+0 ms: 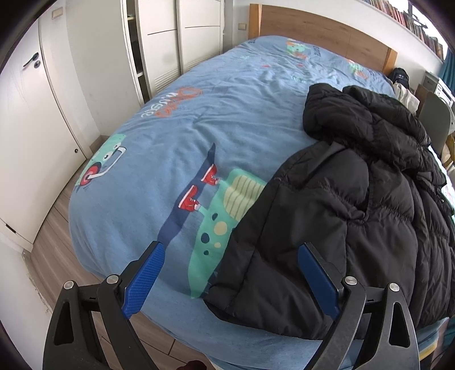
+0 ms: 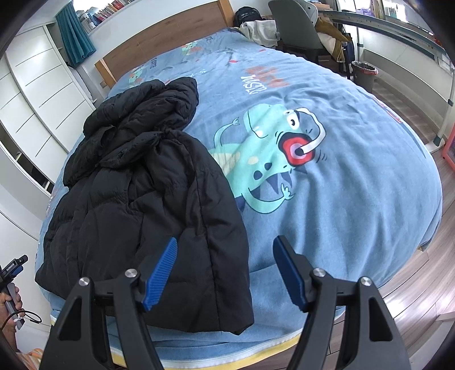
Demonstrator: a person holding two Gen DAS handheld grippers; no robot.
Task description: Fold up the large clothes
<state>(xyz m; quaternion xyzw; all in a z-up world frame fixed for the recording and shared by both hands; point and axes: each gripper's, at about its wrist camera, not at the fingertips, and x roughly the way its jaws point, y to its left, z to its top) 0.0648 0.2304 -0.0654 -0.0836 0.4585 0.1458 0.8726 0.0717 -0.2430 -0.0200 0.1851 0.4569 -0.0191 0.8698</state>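
A black puffer jacket (image 1: 355, 213) lies on the blue cartoon-print bed cover (image 1: 170, 142), hood toward the headboard, hem at the near edge. In the right wrist view the jacket (image 2: 148, 199) fills the left half of the bed cover (image 2: 341, 199). My left gripper (image 1: 230, 250) is open and empty, hovering above the jacket's near left hem. My right gripper (image 2: 224, 244) is open and empty, above the jacket's near right hem corner.
White wardrobes (image 1: 159, 42) and a door (image 1: 25, 113) stand left of the bed. A wooden headboard (image 1: 321, 31) is at the far end. A chair (image 2: 298, 25) piled with clothes and a bin (image 2: 365, 75) stand beyond the bed. Wooden floor (image 2: 412, 284) surrounds it.
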